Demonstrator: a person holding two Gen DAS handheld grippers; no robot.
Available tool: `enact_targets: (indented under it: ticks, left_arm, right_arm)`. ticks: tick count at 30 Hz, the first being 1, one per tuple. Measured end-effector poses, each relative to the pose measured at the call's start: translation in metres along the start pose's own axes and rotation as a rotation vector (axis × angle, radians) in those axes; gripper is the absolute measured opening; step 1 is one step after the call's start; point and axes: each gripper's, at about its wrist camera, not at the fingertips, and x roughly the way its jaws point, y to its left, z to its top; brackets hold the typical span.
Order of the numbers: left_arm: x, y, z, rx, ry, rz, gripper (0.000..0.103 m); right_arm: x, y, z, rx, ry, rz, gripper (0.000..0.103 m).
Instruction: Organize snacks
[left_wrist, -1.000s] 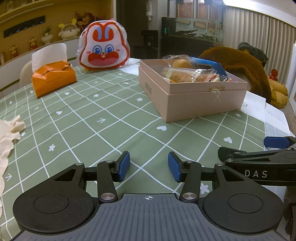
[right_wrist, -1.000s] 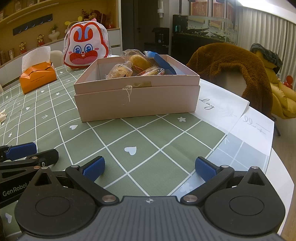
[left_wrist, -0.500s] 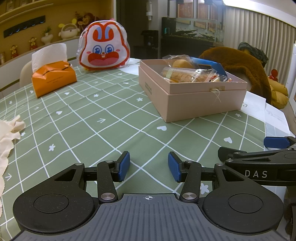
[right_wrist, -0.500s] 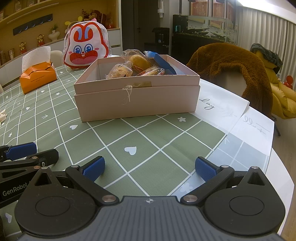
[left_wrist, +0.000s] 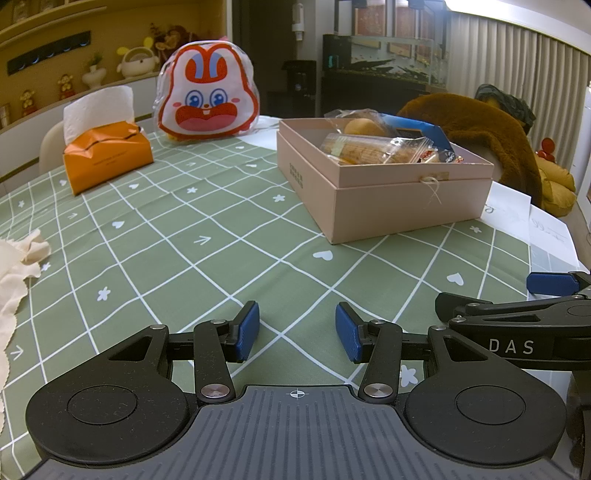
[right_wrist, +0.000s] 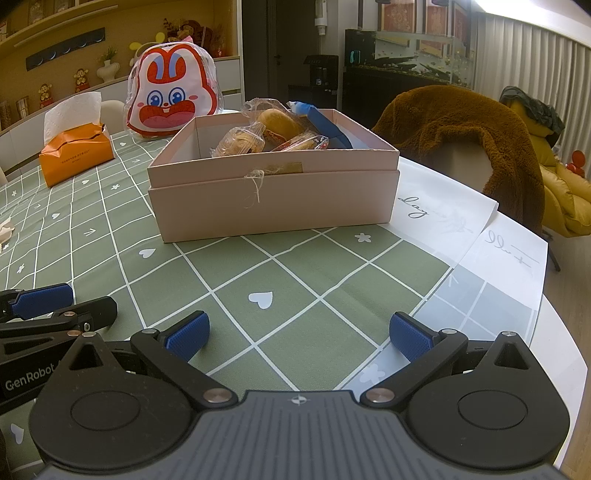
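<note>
A pink box stands on the green checked tablecloth, holding several wrapped snacks and a blue packet. My left gripper rests low over the cloth, well short of the box, open with nothing between its blue pads. My right gripper sits beside it, open wider, also with nothing in it. Each gripper shows at the edge of the other's view: the right gripper, the left gripper.
A rabbit-faced bag and an orange tissue box stand at the far side. A cream cloth lies at the left. A chair with a brown fleece is beyond the table's right edge.
</note>
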Motion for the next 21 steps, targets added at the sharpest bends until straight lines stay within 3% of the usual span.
enact_targets:
  ticks: [21]
  left_arm:
    - [0.0004, -0.0001, 0.0006, 0.003, 0.001, 0.004, 0.052]
  right_arm:
    - [0.0004, 0.0001, 0.0000, 0.000, 0.000, 0.000, 0.103]
